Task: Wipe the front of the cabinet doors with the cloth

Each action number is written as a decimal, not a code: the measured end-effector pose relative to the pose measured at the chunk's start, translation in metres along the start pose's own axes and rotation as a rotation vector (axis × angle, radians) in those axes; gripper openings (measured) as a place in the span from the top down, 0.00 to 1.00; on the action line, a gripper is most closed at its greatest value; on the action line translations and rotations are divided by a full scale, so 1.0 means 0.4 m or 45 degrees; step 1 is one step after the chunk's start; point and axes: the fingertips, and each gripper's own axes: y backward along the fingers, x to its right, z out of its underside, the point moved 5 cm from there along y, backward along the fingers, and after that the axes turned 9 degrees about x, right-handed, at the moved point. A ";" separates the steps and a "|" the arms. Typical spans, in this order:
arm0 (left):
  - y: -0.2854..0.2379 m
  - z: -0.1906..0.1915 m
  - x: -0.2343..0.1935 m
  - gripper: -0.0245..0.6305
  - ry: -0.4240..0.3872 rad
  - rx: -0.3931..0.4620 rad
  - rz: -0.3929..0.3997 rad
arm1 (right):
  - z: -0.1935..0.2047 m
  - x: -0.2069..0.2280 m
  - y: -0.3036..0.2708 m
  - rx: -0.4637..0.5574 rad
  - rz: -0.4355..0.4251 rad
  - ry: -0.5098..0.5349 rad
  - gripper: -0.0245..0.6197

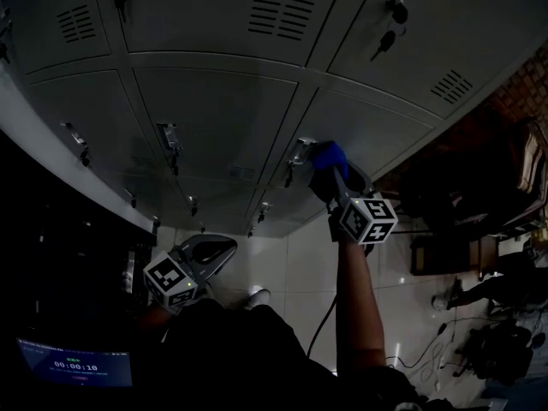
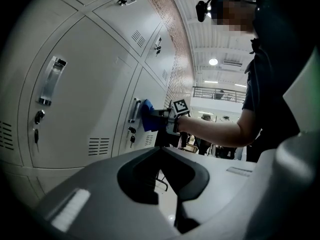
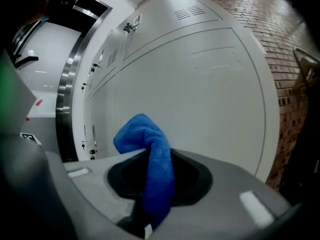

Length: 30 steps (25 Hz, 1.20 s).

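Pale grey locker-style cabinet doors (image 1: 214, 118) fill the upper head view. A blue cloth (image 1: 328, 155) is bunched in my right gripper (image 1: 329, 169), which is shut on it and holds it up against a door (image 3: 200, 94) beside a metal handle (image 1: 299, 152). In the right gripper view the cloth (image 3: 150, 154) sticks up between the shut jaws of the right gripper (image 3: 150, 204). My left gripper (image 1: 214, 248) hangs low by the person's body, away from the doors, shut with nothing in it. The left gripper view shows the cloth (image 2: 147, 115) at a handle (image 2: 134, 110).
Keys hang from locks on several doors (image 1: 384, 41) (image 2: 36, 134). A brick wall (image 3: 280, 44) adjoins the cabinet on the right. Dark furniture (image 1: 514, 187) and cables stand on the tiled floor (image 1: 291, 272) to the right. A dark steel frame (image 3: 67, 99) borders the lockers' left end.
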 end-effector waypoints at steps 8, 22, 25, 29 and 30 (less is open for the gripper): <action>-0.043 0.006 0.006 0.96 -0.002 -0.009 0.027 | 0.010 0.133 0.073 -0.021 0.142 0.006 0.83; -0.095 0.016 0.025 0.96 0.001 -0.026 0.073 | 0.018 0.333 0.190 -0.001 0.412 -0.048 0.83; -0.093 0.016 0.028 0.96 0.003 -0.029 0.075 | 0.025 0.345 0.201 0.001 0.449 -0.052 0.83; -0.078 0.016 0.022 0.96 0.000 -0.035 0.069 | 0.031 0.324 0.217 0.023 0.450 -0.058 0.83; -0.073 0.016 0.020 0.96 0.000 -0.035 0.066 | 0.033 0.311 0.221 0.035 0.439 -0.065 0.83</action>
